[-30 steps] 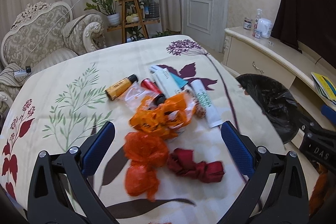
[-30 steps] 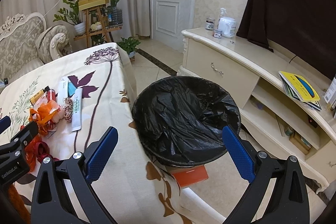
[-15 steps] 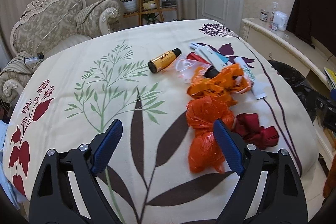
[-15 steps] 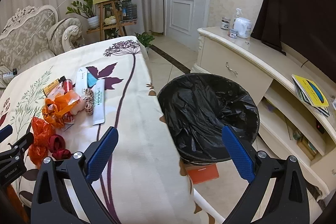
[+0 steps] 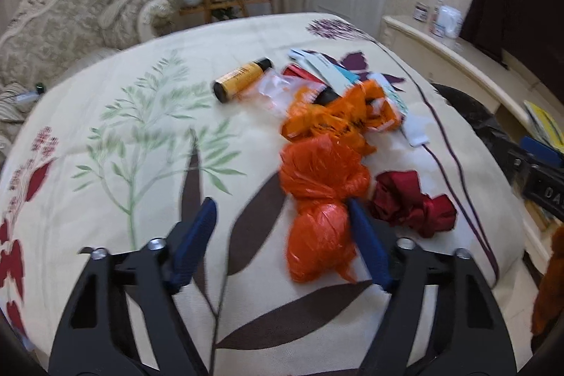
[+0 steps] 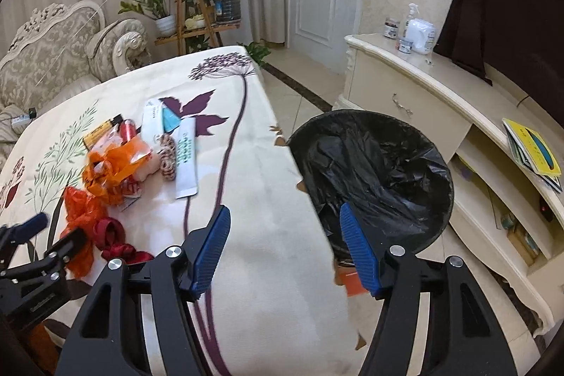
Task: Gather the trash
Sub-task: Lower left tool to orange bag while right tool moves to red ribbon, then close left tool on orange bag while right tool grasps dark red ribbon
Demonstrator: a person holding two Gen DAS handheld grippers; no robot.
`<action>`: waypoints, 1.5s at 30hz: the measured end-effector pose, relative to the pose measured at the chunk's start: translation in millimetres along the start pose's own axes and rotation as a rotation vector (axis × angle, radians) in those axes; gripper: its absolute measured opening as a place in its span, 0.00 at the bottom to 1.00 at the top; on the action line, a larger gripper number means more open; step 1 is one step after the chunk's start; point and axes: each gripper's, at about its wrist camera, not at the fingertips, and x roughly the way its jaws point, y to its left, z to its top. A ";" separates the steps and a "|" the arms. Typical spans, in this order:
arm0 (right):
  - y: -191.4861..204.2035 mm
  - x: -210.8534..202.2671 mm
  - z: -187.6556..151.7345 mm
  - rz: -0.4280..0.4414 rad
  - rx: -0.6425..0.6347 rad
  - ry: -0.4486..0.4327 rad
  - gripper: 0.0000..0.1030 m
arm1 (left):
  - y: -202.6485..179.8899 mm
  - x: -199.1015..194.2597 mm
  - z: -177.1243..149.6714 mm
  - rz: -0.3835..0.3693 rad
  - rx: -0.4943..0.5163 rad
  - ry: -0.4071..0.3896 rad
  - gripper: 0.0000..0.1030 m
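- Orange plastic bag (image 5: 319, 196): lies crumpled on the worktop (image 5: 141, 143), long axis near-to-far, at the near end of the trash pile.
- Left tongs (image 5: 282, 244): released, empty; the bag's near lump touches the right finger's inner face, off-centre right. Nearer than the right tongs (image 6: 285, 249).
- Right tongs: released, empty, near the worktop edge beside the bin (image 6: 380, 171).
- Right wrist view alone shows the whole bin mouth.

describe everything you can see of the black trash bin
The trash bin is round and lined with a crinkled, glossy black plastic bag folded over its rim. It stands upright on the tiled floor, between the table's edge and the cream cabinet, its mouth open. Only black liner shows inside. The left wrist view catches just its rim.
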 end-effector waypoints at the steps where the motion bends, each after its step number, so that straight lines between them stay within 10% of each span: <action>1: 3.1 0.0 -0.3 0.008 -0.007 0.002 0.62 | -0.2 0.3 0.4 -0.015 0.001 0.003 0.58; 8: 25.2 -2.8 -3.6 0.110 -0.058 0.017 0.68 | -6.3 -1.8 0.8 -0.016 0.033 0.000 0.31; 20: 64.0 -3.7 -9.5 0.210 -0.145 0.026 0.74 | 32.4 -18.8 -16.1 0.053 -0.034 0.000 0.28; 24: 76.5 -2.3 -11.4 0.231 -0.176 0.031 0.74 | 46.8 -23.8 -18.2 0.100 -0.070 -0.045 0.76; 30: 89.6 4.7 -13.7 0.248 -0.210 0.045 0.74 | 52.9 -15.1 -12.4 0.081 -0.090 -0.034 0.76; 39: 94.6 12.3 -22.7 0.270 -0.240 0.082 0.48 | 51.8 -4.1 -20.0 0.083 -0.069 0.013 0.35; 45: 90.9 8.7 -24.7 0.317 -0.217 0.092 0.31 | 51.2 -6.9 -20.4 0.080 -0.068 0.003 0.32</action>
